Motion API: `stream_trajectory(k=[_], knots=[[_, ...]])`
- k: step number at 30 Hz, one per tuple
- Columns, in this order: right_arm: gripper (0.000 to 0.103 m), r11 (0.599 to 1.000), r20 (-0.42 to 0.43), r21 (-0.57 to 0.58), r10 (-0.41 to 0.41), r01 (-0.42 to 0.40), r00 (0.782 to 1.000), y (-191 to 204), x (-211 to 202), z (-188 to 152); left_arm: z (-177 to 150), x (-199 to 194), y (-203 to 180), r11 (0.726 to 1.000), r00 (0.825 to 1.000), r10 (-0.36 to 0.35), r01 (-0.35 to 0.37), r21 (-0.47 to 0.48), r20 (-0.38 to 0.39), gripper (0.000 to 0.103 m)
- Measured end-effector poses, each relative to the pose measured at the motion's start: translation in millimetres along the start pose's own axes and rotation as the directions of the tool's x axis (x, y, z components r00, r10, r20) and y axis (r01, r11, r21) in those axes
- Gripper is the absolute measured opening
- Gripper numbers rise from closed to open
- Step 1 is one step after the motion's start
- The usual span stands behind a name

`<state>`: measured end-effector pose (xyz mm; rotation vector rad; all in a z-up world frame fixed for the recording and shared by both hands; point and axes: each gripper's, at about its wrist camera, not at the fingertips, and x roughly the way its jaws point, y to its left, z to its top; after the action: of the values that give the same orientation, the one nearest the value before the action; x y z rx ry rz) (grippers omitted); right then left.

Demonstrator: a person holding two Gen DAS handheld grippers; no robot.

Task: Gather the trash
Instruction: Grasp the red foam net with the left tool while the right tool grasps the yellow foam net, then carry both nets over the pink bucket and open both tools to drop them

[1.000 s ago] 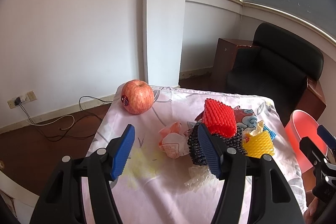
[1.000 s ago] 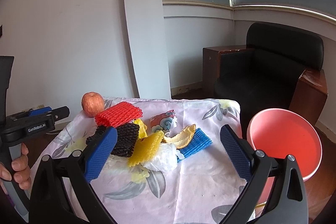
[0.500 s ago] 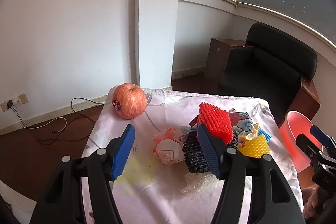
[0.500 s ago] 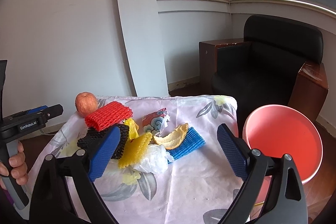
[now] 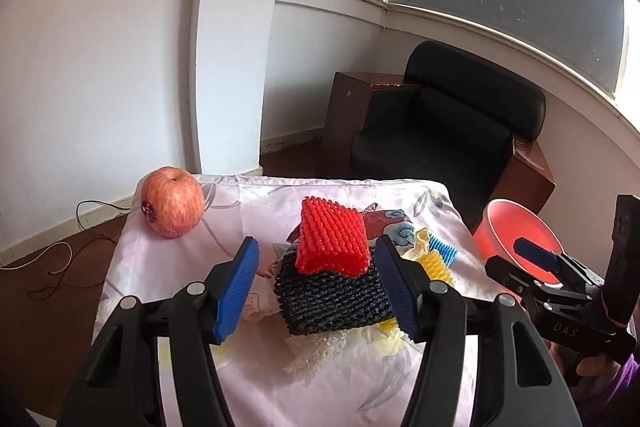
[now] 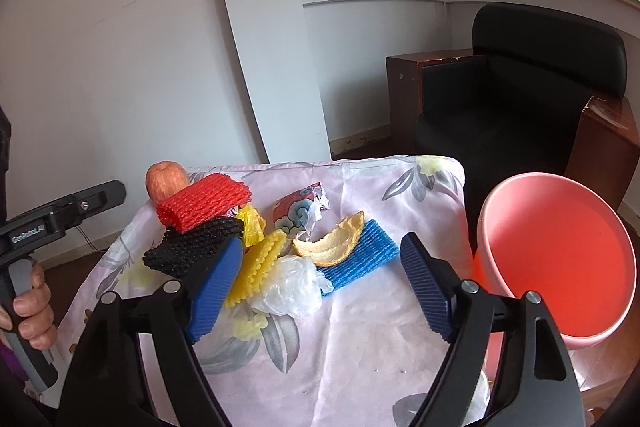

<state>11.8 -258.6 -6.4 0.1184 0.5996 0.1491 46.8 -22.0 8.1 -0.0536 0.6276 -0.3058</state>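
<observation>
A heap of trash lies on the counter [image 6: 360, 367], which is draped in a soft pale-pink cloth printed with grey leaves. The red foam net [image 5: 332, 241], ribbed and folded over, sits on top of a black foam net [image 5: 334, 297] of the same knobbly mesh. Beside them are a yellow foam net [image 6: 260, 267], a flat blue foam net [image 6: 360, 259] with straight ridges, a crumpled clear plastic bag [image 6: 292, 287], a curved dry peel [image 6: 332, 239] and a printed wrapper [image 6: 298, 211] with a torn edge. A smooth streaked apple [image 5: 172, 203] with a small sticker stands apart near the far left corner. The glossy pink bin [image 6: 556, 259], round and empty, stands off the counter's right edge.

The left gripper [image 5: 316, 287] has its ribbed blue fingers released, straddling the black net without pressing it; the jaws have just been closing a little. The right gripper [image 6: 320, 287] is likewise released and has just been closing, with the bag, yellow net and blue net in the gap.

Only the right wrist view shows the peel, the bag and the bin's inside; only the left shows a frilly clear foam scrap [image 5: 316, 355] under the black net, and the floor cable [image 5: 60, 255]. Each view catches the other gripper and a hand [image 6: 32, 307] on its handle
</observation>
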Motion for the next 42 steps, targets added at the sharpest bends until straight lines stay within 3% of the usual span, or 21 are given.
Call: stream_trajectory(k=[8,10,15,17,25,32,42], knots=[[0.071,0.997,-0.032,-0.012,0.07,-0.07,0.997,6.7,8.0,-2.7,-1.1,48.6,3.7,0.999,0.996,0.005,-0.008,-0.033,-0.09,0.048],[0.07,0.996,-0.042,-0.013,0.089,-0.09,0.995,9.1,10.8,-3.4,-3.4,56.8,6.4,0.999,0.994,-0.002,-0.003,-0.044,-0.109,0.042],[0.063,0.99,-0.072,-0.025,0.137,-0.139,0.988,16.3,17.5,-5.6,-8.2,61.0,12.0,0.998,0.993,-0.02,0.014,-0.06,-0.112,0.017],[0.061,0.988,-0.084,-0.029,0.149,-0.151,0.985,18.4,20.5,-6.2,-9.0,57.9,13.9,0.998,0.994,-0.028,0.021,-0.065,-0.103,0.012],[0.046,0.984,-0.133,-0.014,0.172,-0.175,0.976,22.5,34.3,-10.4,-7.2,29.5,18.1,0.997,0.999,-0.044,0.041,-0.065,-0.032,0.009],[0.012,0.982,-0.171,-0.017,0.18,-0.186,0.969,29.0,39.5,-15.1,-3.8,13.2,18.3,0.996,0.998,-0.06,0.06,-0.069,0.001,0.009],[0.01,0.984,-0.047,-0.004,0.18,-0.18,0.983,19.7,3.0,2.3,3.1,-6.3,4.6,0.995,0.995,-0.089,0.09,-0.04,0.043,0.009]])
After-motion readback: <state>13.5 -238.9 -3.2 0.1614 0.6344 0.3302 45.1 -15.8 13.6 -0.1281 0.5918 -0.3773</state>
